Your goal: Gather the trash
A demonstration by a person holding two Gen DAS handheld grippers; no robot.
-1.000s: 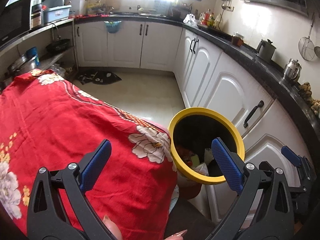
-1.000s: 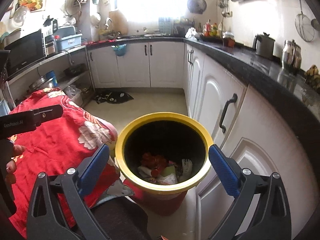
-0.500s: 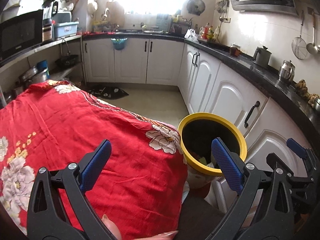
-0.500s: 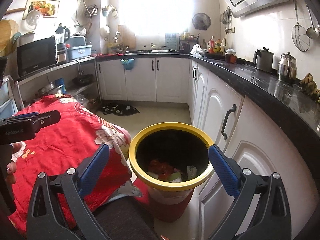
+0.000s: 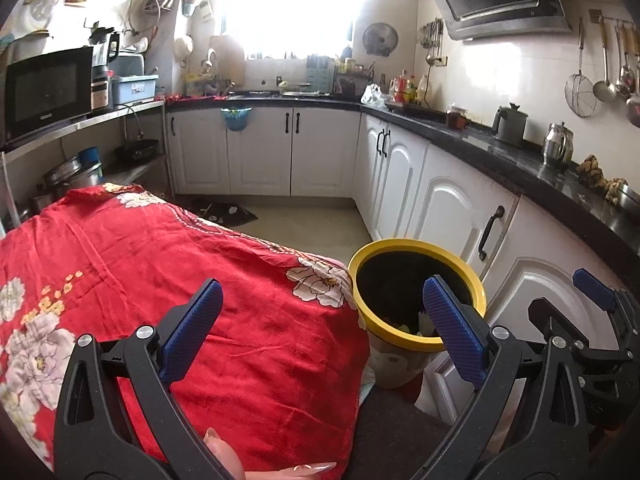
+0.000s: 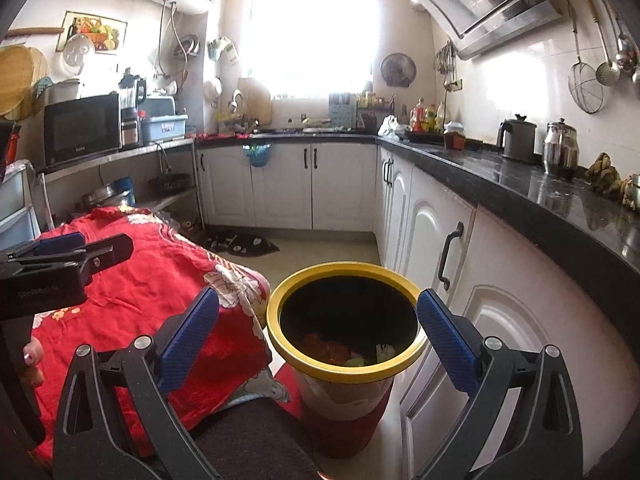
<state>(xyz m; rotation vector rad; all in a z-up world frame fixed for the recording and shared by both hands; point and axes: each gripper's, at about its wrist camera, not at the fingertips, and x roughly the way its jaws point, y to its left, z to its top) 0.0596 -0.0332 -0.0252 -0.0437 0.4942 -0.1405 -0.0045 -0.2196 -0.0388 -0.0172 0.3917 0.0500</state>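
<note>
Trash in the bin looks light and crumpled; pinch loose edges. Left gripper and right gripper gape empty.

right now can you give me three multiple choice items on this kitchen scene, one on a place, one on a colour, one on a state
1. Where does the trash bin stand?
A. on the black counter
B. on the floor between the red floral cloth and the white cabinets
C. on the shelf under the microwave

2. What colour is the bin's rim?
A. yellow
B. green
C. white

3. How are the jaws of the right gripper?
A. shut on a wrapper
B. shut on nothing
C. open and holding nothing

Answers:
1. B, the right wrist view shows it on the floor with the cloth at its left and the cabinet doors at its right.
2. A, a yellow ring circles its dark opening.
3. C, the blue pads stand wide apart with only the bin seen between them.
</note>
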